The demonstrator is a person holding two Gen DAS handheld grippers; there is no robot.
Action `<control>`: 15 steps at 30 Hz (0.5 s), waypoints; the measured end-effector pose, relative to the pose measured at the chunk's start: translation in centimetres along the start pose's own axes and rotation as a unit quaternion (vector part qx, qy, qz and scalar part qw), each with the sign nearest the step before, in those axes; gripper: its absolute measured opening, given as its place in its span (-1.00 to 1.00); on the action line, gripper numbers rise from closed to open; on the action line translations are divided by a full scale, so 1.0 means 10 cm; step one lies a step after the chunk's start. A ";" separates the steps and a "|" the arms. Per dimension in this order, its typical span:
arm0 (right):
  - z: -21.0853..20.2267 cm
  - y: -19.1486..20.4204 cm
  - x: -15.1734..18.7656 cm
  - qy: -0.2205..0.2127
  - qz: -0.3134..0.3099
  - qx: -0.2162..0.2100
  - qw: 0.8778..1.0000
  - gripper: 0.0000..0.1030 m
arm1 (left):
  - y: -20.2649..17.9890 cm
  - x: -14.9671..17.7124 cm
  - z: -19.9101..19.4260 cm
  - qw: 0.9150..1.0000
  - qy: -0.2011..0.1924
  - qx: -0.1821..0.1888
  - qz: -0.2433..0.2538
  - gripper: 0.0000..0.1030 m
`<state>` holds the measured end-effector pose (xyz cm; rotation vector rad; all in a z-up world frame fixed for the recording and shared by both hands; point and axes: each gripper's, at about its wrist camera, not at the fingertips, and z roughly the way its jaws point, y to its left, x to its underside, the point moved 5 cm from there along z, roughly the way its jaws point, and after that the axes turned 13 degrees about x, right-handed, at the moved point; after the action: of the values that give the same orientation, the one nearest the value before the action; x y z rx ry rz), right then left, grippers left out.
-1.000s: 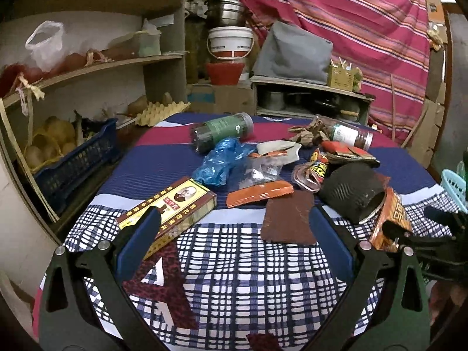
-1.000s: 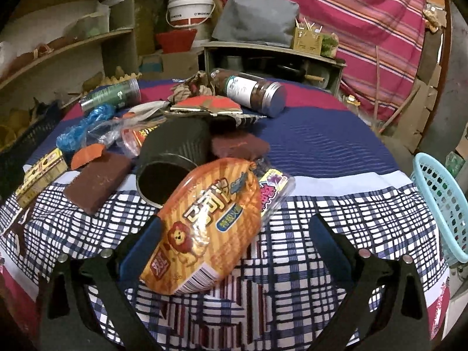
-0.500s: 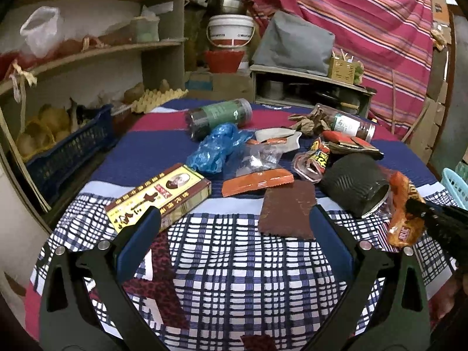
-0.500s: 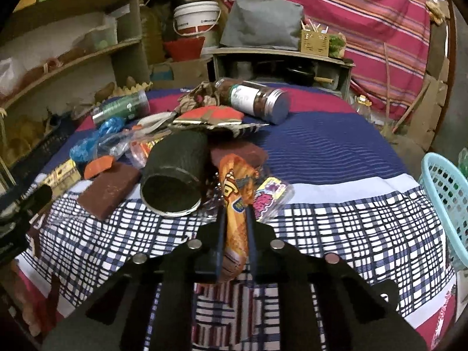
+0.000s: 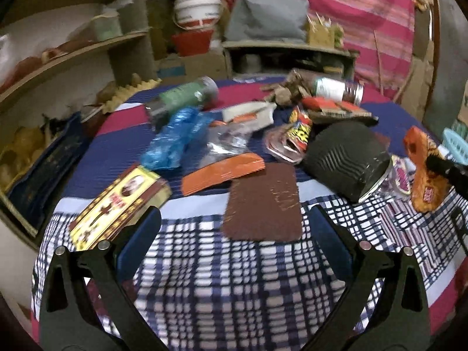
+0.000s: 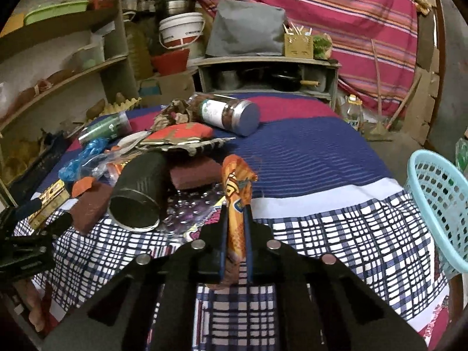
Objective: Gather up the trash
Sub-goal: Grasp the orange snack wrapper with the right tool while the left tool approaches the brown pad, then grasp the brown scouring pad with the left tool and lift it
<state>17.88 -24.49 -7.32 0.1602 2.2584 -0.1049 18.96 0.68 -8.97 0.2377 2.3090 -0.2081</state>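
One wrapper picked, most trash still on table.
Left view: left gripper [image 5: 234, 228] held wide open, nothing gripped, above cloth near brown pad [image 5: 263, 201]; box [image 5: 120, 204], can [image 5: 348, 161] uncollected. Right view: right gripper [image 6: 235, 228] clamped narrow on orange wrapper [image 6: 237, 193], lifted; basket [image 6: 438, 213] at right, seemingly w/o trash.

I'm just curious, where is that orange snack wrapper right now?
The orange snack wrapper is pinched in the right gripper, above the checked tablecloth, just right of the black can.
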 end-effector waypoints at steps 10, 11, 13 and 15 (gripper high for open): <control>-0.01 0.04 -0.01 -0.006 0.002 -0.011 1.000 -0.80 | 0.07 -0.01 0.43 0.995 0.083 0.036 -0.038 0.74; -0.02 0.04 -0.01 -0.006 0.003 -0.012 1.000 -0.80 | 0.07 0.00 0.46 0.995 0.088 0.038 -0.041 0.72; -0.02 0.03 -0.01 -0.006 0.008 -0.016 1.000 -0.80 | 0.07 0.00 0.46 0.994 0.091 0.037 -0.042 0.68; -0.02 0.03 0.00 -0.006 0.010 -0.017 1.000 -0.80 | 0.04 0.00 0.46 0.994 0.091 0.037 -0.040 0.62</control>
<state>17.76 -24.20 -7.18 0.1638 2.2456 -0.0562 22.35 0.05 -12.11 0.2094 2.4962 -0.3257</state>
